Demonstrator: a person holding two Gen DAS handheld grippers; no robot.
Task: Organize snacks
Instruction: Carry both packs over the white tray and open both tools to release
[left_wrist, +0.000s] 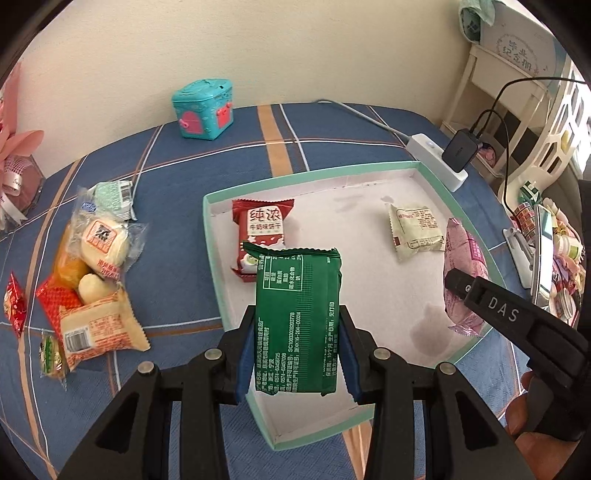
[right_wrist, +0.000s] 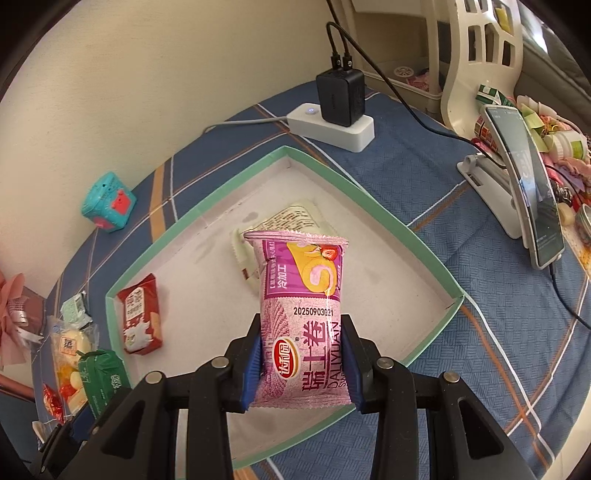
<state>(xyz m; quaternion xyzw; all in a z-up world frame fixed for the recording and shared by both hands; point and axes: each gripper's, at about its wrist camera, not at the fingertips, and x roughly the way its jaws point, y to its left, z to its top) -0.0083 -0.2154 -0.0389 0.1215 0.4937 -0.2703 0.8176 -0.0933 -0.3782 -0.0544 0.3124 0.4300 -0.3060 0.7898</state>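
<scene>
My left gripper (left_wrist: 297, 350) is clamped on the green packet (left_wrist: 297, 317) and my right gripper (right_wrist: 301, 363) on the pink roll pack (right_wrist: 303, 325) — both hang over the mint-edged tray (left_wrist: 218, 273). Dropped carelessly, they could pile onto the red packet (left_wrist: 260, 232) or the cream packet (left_wrist: 417, 230) — or tip over the rim.

A plain cream wall (left_wrist: 258, 55) runs behind a table under a blue cloth (left_wrist: 177, 206) with white and orange stripes. At about 1 o'clock a white plug box (right_wrist: 332, 125) holds a black charger (right_wrist: 340, 96). At 3 o'clock a phone (right_wrist: 528, 184) leans on a stand. A white chair (right_wrist: 476, 55) stands behind it. Soft daylight fills the room.
</scene>
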